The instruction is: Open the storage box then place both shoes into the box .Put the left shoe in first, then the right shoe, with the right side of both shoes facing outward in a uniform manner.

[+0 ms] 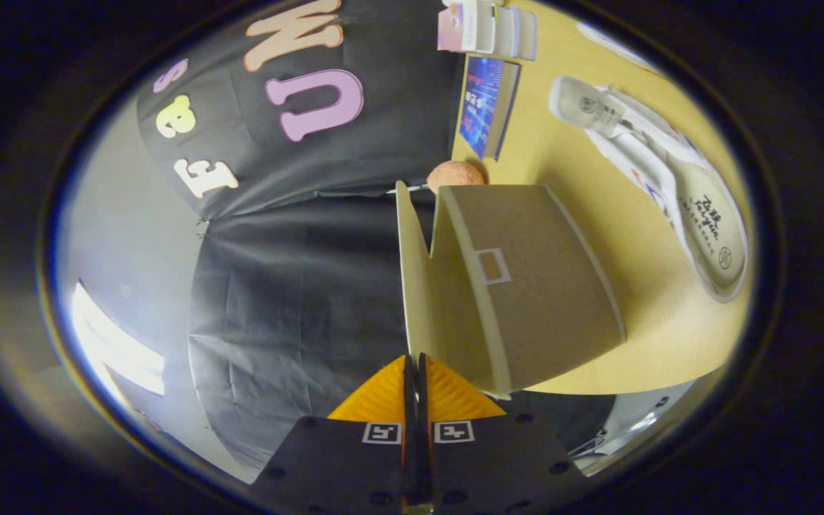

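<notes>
Gripper seen with fingers pressed together, clamped on the thin edge of the lid flap of the brown cardboard storage box; lid held lifted away from the box body. Box is set on the yellow wooden worktop. White canvas shoe is noted at 2 o'clock of the box, on its side, apart from it. Orange ball at 12 o'clock, just behind the box; blue book beyond it

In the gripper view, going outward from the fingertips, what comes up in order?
Gripper, fingers closed on the lid's edge → raised box lid → storage box → orange ball → blue book.
</notes>
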Tool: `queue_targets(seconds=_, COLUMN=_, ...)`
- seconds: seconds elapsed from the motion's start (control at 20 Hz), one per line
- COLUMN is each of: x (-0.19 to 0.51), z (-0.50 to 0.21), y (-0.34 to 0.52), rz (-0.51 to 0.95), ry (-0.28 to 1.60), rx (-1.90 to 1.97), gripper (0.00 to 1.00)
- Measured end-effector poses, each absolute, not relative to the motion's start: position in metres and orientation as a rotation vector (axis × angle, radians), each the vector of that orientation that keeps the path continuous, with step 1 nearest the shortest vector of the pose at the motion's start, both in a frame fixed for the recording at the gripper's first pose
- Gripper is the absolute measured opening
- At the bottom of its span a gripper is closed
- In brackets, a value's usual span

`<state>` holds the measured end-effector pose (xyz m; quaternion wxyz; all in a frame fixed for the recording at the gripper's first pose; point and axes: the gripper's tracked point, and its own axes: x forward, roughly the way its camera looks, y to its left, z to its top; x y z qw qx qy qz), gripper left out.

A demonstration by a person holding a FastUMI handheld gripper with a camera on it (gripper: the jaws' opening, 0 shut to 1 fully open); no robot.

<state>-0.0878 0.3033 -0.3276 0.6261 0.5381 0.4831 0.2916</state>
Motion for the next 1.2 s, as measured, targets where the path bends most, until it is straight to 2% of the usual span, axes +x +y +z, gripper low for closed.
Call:
queue_targets(seconds=0.45, x=-0.104, z=-0.264, y=0.39, rz=0.915, ry=1.053, rx=0.992, gripper=0.02)
queue_targets(seconds=1.2, x=-0.132, z=-0.306, y=0.543, rz=1.034, ry=1.192, rx=0.755, gripper=0.02)
